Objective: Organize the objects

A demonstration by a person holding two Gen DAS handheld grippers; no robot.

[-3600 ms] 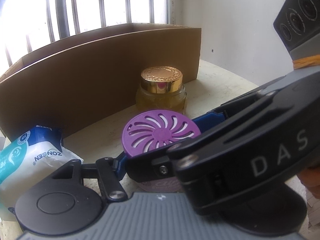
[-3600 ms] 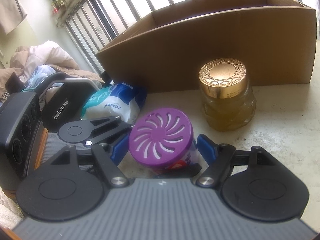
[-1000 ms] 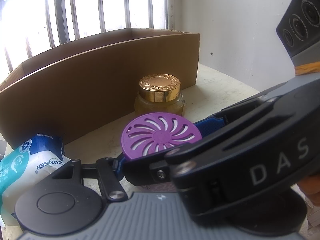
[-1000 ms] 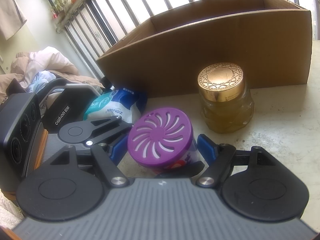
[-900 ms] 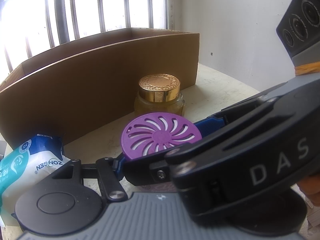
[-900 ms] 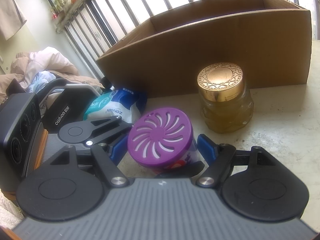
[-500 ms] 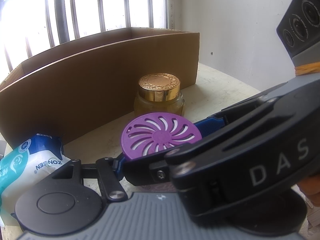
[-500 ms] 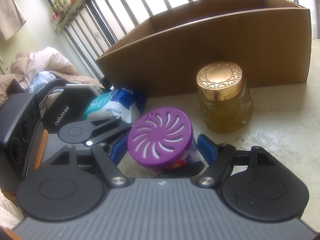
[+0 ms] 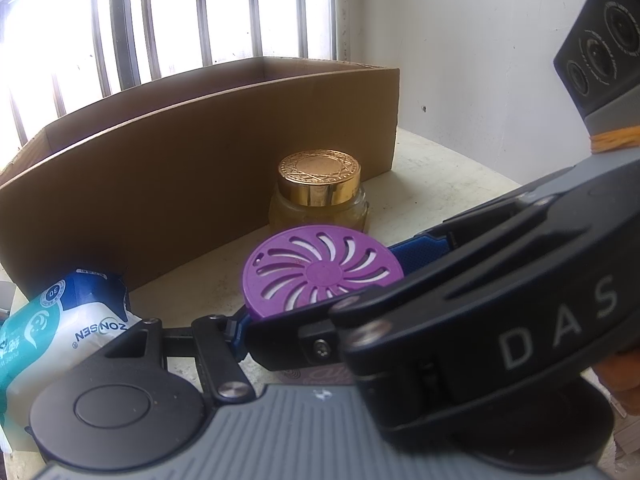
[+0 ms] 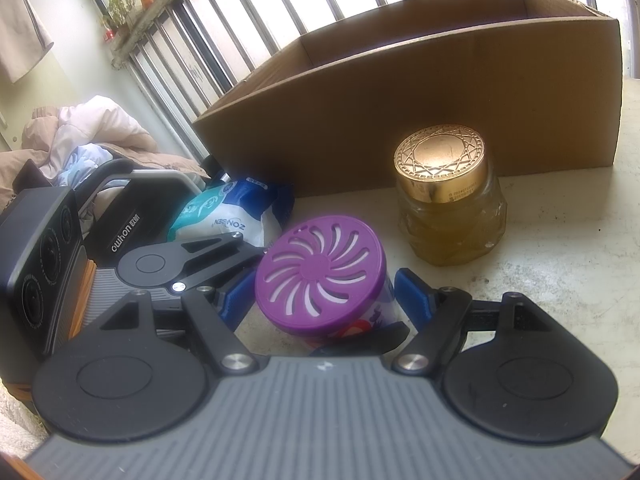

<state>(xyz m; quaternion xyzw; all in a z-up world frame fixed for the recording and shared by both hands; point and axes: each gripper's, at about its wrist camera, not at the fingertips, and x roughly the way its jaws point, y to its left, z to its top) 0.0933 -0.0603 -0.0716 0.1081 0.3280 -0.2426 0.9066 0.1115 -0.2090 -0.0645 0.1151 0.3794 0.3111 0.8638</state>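
A purple-lidded air freshener can (image 10: pixel 320 276) stands low over the pale tabletop (image 10: pixel 560 280), and both grippers are around it. In the right wrist view my left gripper (image 10: pixel 308 296) comes in from the left, shut on the air freshener can with one finger at the far left side and one across the near base. My right gripper (image 10: pixel 324 296) straddles the same can, its blue pads (image 10: pixel 412 292) a little off the sides, open. In the left wrist view the can (image 9: pixel 320 268) shows above my left gripper (image 9: pixel 316 300). The right gripper (image 9: pixel 360 296) crosses in front and hides the left's right finger.
A glass jar with a gold lid (image 10: pixel 448 196) stands just behind the can. Behind it is a long open cardboard box (image 10: pixel 440 92). A blue-and-white tissue pack (image 10: pixel 228 212) lies at the left. Barred windows and a pile of clothes (image 10: pixel 80 132) are beyond.
Nothing has moved over the last second. Against the oldest frames, the left wrist view has shifted slightly, so the jar and tissue pack sit a little lower.
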